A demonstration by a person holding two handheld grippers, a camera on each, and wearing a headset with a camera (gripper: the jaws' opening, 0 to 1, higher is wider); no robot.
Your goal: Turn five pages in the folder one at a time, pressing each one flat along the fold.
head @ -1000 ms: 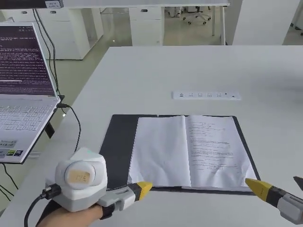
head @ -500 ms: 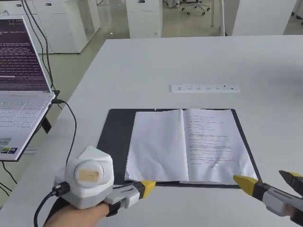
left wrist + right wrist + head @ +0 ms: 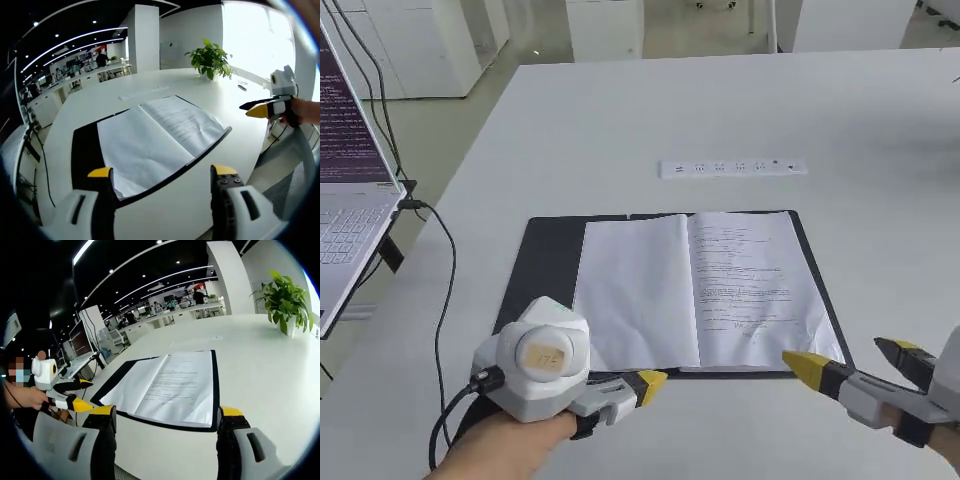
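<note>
I see a white table [image 3: 620, 110], 1 white power strip [image 3: 733, 168] lying flat across its middle, an open laptop [image 3: 345, 190] off its left edge, screen lit, a black cable [image 3: 448, 270] plugged into its side, 1 leafy potted plant [image 3: 289, 302] on the table, well apart from the strip

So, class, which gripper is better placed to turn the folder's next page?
Probably the right gripper: its open jaws sit by the printed page's free lower corner; the left gripper sits by the blank page.
</note>
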